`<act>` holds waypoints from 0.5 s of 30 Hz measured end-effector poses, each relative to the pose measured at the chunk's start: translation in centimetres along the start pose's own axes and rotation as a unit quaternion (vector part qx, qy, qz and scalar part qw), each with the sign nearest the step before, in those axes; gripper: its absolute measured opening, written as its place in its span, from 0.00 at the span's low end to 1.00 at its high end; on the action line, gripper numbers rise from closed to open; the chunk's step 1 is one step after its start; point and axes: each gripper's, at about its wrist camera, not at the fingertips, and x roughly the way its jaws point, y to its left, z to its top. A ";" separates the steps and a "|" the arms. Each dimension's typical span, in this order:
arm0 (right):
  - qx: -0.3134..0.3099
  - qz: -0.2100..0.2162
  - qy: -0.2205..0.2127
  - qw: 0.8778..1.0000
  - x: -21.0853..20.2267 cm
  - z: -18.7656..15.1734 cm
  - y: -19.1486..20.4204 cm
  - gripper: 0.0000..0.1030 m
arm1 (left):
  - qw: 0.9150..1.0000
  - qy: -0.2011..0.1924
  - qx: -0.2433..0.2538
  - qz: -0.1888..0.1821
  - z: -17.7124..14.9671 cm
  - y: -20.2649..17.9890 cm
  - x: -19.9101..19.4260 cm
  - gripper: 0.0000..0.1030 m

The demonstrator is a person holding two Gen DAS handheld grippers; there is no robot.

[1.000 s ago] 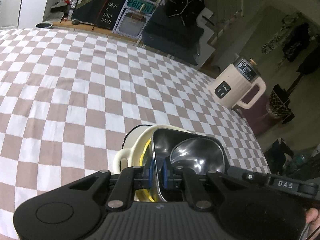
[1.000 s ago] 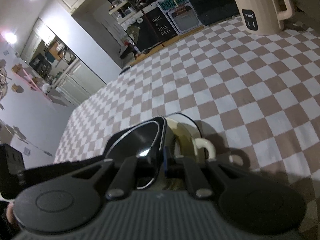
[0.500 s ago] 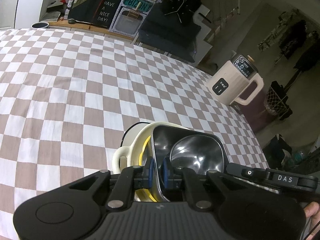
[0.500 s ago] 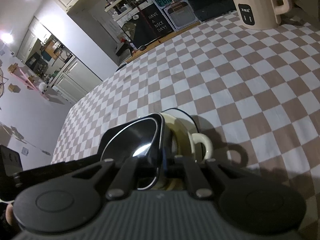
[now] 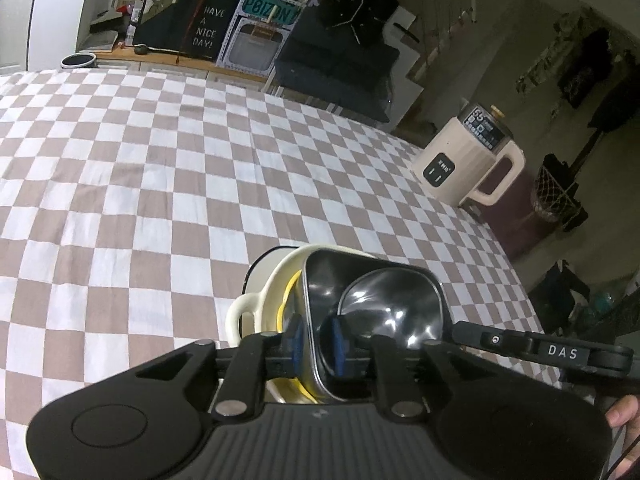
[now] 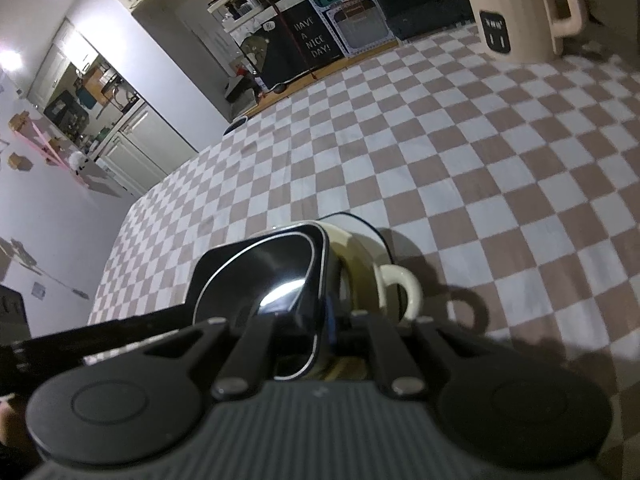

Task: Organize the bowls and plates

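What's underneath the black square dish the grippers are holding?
Under the black square dish sits a cream handled bowl with a yellow rim showing inside, and a white plate edge below. Whatever else is inside the bowl is covered.

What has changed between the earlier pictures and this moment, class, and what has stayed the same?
The left gripper has just been opening: its blue pads now stand apart from the rim of the black square dish between them. The right gripper stays clamped on the opposite rim. The dish remains nested in the cream handled bowl on the checked cloth.
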 end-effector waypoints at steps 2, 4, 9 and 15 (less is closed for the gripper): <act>-0.009 -0.010 -0.011 1.000 -0.6 0.1 0.3 0.10 | 1.000 -0.006 0.004 0.007 0.0 -0.2 -0.6 0.23; -0.009 -0.015 -0.020 1.000 -1.2 0.3 0.2 0.12 | 1.000 -0.011 0.005 0.011 0.0 -0.2 -1.2 0.23; -0.008 -0.023 -0.051 0.998 -3.2 1.0 0.0 0.24 | 0.999 -0.034 0.016 0.015 0.3 -1.0 -3.1 0.32; -0.067 -0.053 -0.114 0.990 -6.6 0.7 1.8 0.51 | 0.997 -0.072 0.037 0.017 0.3 -2.8 -5.9 0.67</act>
